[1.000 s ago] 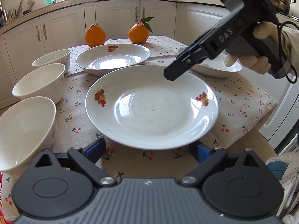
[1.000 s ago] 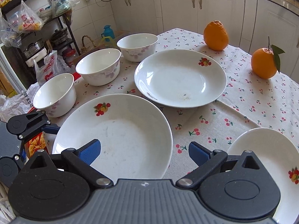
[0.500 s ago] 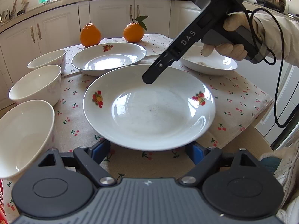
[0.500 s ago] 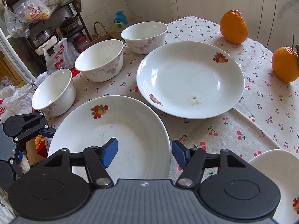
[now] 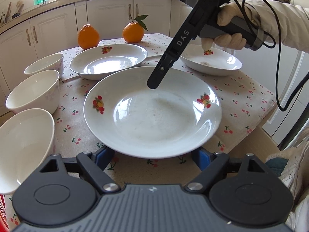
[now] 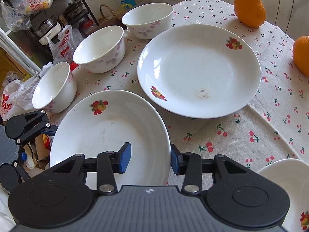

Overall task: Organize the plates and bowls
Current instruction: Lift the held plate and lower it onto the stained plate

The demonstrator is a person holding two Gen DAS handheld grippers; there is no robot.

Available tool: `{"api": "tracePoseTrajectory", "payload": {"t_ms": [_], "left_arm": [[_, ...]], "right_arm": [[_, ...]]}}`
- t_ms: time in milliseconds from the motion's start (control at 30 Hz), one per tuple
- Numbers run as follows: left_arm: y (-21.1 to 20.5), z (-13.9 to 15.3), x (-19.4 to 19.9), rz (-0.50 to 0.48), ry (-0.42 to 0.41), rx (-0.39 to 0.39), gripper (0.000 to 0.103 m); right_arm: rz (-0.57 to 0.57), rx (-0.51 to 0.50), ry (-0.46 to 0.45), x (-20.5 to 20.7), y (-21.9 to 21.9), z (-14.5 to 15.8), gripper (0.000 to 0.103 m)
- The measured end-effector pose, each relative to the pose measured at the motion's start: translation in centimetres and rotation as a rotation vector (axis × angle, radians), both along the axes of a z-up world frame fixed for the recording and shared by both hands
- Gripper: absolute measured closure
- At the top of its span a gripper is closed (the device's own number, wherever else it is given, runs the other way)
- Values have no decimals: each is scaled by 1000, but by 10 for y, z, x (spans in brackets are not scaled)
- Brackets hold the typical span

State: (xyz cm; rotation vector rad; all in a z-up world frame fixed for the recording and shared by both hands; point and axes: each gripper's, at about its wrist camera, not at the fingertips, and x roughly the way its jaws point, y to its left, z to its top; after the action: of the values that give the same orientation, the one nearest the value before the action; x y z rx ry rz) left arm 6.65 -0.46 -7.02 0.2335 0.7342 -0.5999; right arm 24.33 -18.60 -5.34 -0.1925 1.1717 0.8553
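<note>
Three white fruit-print plates and three white bowls stand on a cherry-print tablecloth. The near plate (image 5: 152, 112) lies in front of my left gripper (image 5: 152, 155), which is open with its blue pads under the plate's near rim. My right gripper (image 6: 148, 159) is partly closed, its jaws straddling the far rim of that plate (image 6: 108, 133), one pad inside and one outside, with a gap still showing. It also shows in the left wrist view (image 5: 154, 86) above the plate. A second plate (image 6: 199, 71) lies behind, a third (image 5: 210, 60) to the right.
Three bowls (image 6: 99, 49) stand in a row along the table's left edge. Two oranges (image 5: 87, 36) sit at the far edge by white cabinets. The table's near edge (image 5: 249, 145) drops off at right. Bags and a shelf (image 6: 25, 5) stand beyond the bowls.
My right gripper has moved down onto the near plate's far rim and its jaws have narrowed around it. My left gripper has edged closer under the near rim.
</note>
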Motion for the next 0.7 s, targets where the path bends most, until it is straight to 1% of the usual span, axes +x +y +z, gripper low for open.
{"api": "tracePoseTrajectory", "payload": {"t_ms": [433,700], "left_arm": [[-1,3,0,-8,0,11,18],[-1,7,1,-16,-1,1,18]], "right_arm": [[-12,14,-9,-1,-3,1,56],[-18,15,-26,-4,-9,6,56]]}}
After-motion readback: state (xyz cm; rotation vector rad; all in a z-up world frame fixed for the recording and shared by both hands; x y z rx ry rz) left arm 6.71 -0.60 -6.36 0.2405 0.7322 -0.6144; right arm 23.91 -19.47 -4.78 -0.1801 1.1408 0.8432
